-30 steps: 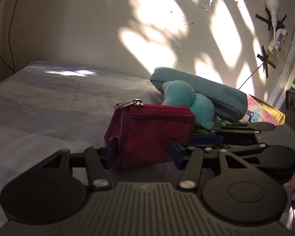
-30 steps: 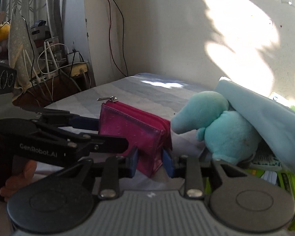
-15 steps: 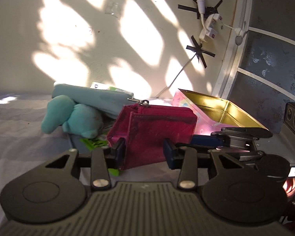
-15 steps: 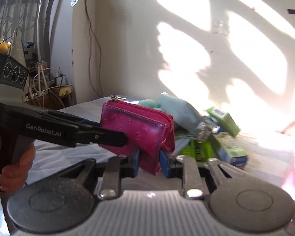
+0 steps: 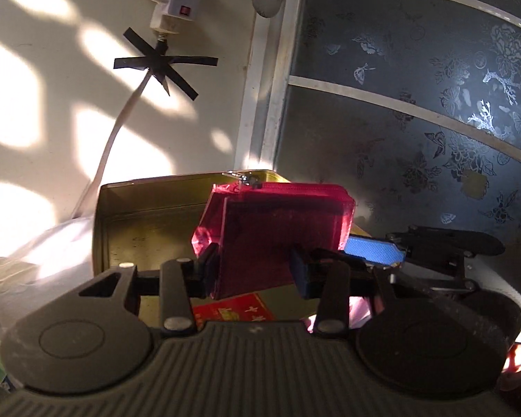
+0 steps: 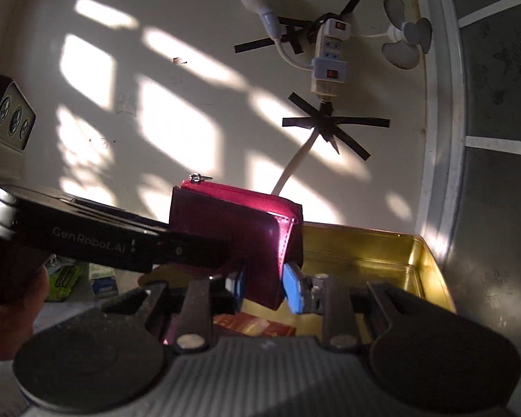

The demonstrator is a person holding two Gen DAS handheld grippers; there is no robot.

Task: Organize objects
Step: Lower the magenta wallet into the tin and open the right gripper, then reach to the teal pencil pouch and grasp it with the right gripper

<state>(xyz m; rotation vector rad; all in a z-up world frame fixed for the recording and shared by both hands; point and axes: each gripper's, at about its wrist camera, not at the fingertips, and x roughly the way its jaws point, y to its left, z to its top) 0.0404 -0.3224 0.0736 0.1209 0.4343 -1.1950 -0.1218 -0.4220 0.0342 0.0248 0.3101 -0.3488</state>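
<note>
Left tongs (image 5: 255, 271) clamp the red wallet (image 5: 278, 229) above the gold tin (image 5: 149, 215).

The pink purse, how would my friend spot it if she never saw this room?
Find the gold tin below the wall's power strip. Above it, both grippers pinch a magenta wallet. Only it has a silver zipper pull.

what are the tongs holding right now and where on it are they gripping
Both tongs hold the red wallet. The left tongs clamp across its lower part; the right tongs pinch its bottom corner, above the open gold tin.
</note>
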